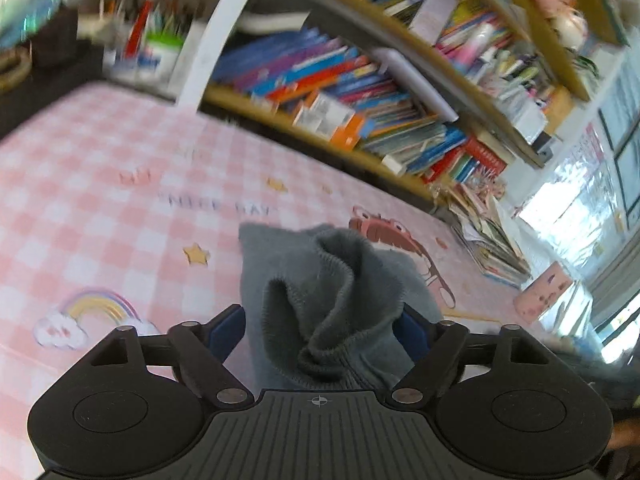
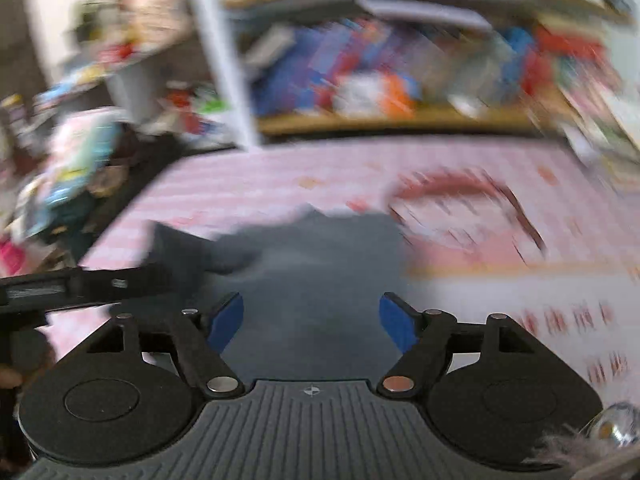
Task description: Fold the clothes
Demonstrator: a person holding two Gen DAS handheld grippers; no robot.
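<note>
The left tongs (image 1: pixel 320 320) have bunched grey knitted fabric (image 1: pixel 328 300) between their 2 blue pads, though whether they are clamped on it I cannot tell; the garment spills forward onto the pink checked worktop cover (image 1: pixel 100 200). The right tongs (image 2: pixel 311 318) stand apart over the same grey cloth (image 2: pixel 316 264), blurred there. At the far left, a white pot (image 1: pixel 158 56) holds pens and pencils. Beyond the worktop, wooden shelves (image 1: pixel 312 120) hold rows of colourful books (image 1: pixel 360 92).

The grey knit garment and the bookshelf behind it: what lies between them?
Only bare pink checked sheet with printed stars, between the grey knit garment and the bookshelf, in the left wrist view.
</note>
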